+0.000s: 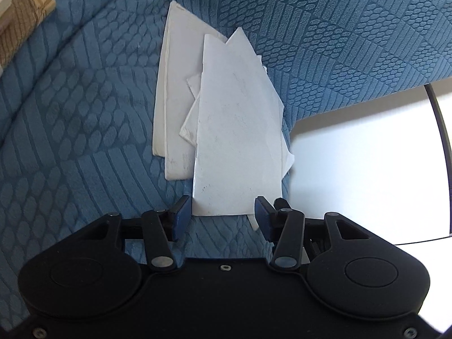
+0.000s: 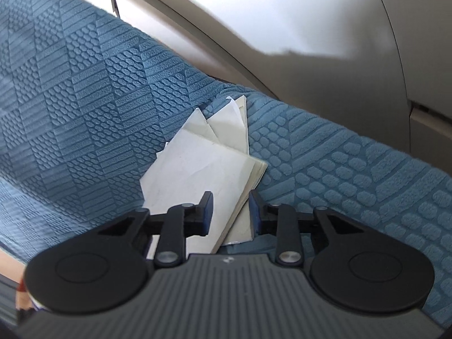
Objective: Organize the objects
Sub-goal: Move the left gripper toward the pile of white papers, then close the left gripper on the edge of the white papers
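From the left wrist camera, a messy pile of white papers [image 1: 226, 118] lies on a blue blanket [image 1: 84, 113] with bumpy patterns. The sheets are fanned out and point different ways. Some have small grey smudges. The left gripper [image 1: 223, 217] sits at the near end of the pile. Its two blue pads [image 1: 180, 214] are spread apart, one on each side of the nearest sheet's bottom edge. The pads look very close to the paper's sides, but I cannot tell if they are squeezing it. A brown patterned box [image 1: 22, 19] sits at the top left corner, well away from the papers. A bright white surface [image 1: 367, 155] shows past the blanket's edge on the right.

From the right wrist camera, the same pile of papers [image 2: 197, 163] lies on the blue blanket [image 2: 70, 99], near the blanket's far edge. The right gripper [image 2: 230, 212] is at the near corner of the pile. Its blue pads [image 2: 207, 212] are partly spread, with the edge of the stacked sheets sitting between them. The left pad rests over the top sheet. The right pad is beside the stack's edge. I cannot tell if they pinch it. A smooth grey-white surface [image 2: 310, 42] curves behind the blanket.
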